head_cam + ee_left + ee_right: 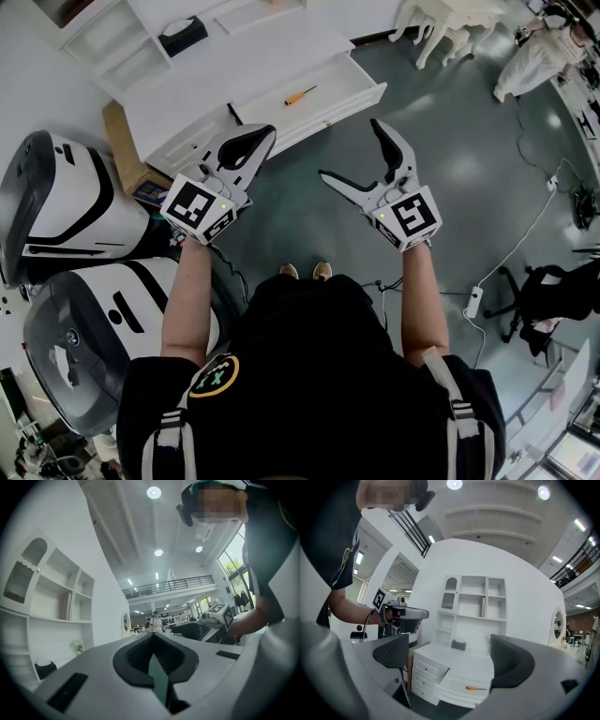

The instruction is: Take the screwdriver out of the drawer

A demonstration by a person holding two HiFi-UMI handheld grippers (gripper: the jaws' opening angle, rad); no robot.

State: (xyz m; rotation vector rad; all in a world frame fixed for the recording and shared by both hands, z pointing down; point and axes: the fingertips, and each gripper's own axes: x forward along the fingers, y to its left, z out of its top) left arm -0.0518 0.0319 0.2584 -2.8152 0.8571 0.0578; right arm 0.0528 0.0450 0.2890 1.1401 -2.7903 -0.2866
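Observation:
An orange-handled screwdriver (300, 95) lies in the open top drawer (361, 97) of a white cabinet (234, 66), far ahead of both grippers. My left gripper (251, 142) is held in the air short of the cabinet's front, jaws shut with nothing in them. My right gripper (351, 150) hovers beside it over the grey floor, jaws wide open and empty. In the right gripper view the screwdriver (475, 687) shows between the spread pads (393, 651), well beyond them, in the pulled-out drawer (459, 693). The left gripper view looks across the room, with its pads (154, 658) pressed together.
Two large white-and-black machines (56, 206) (94, 328) stand at the left, with a cardboard box (127, 150) by the cabinet. A black box (183, 36) sits on the cabinet top. A power strip (474, 302) and an office chair (553, 300) are at the right; a person (539, 56) stands far right.

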